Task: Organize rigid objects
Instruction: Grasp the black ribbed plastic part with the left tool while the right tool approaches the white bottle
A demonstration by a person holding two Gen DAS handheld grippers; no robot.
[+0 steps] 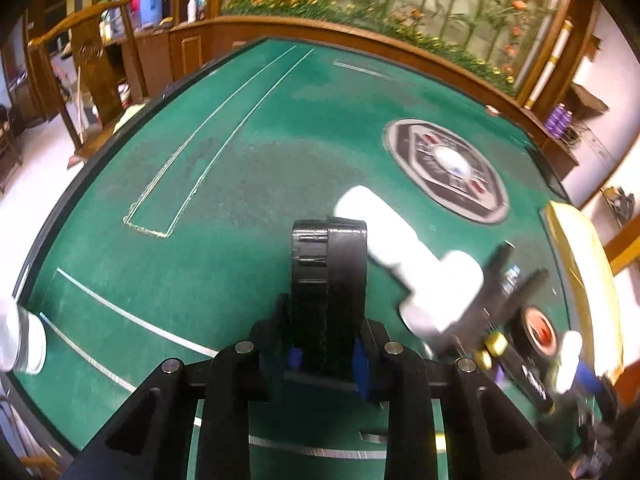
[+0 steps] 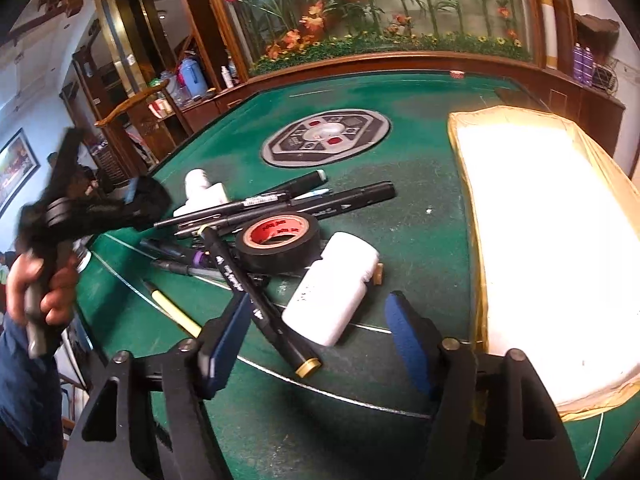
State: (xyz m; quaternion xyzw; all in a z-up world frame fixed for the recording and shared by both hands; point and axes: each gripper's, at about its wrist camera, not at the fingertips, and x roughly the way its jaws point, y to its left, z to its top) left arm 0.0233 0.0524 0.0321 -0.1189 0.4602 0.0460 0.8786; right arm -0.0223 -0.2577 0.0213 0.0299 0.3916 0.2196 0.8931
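The left gripper pinches a black ribbed cap upright between its blue pads above the green table, while the right gripper hangs spread, a black marker and white bottle lying between its fingers.

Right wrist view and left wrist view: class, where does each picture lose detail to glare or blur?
Right wrist view: the tray is blown out white, and the left gripper is smeared. Left wrist view: the white bottle and pens are blurred.
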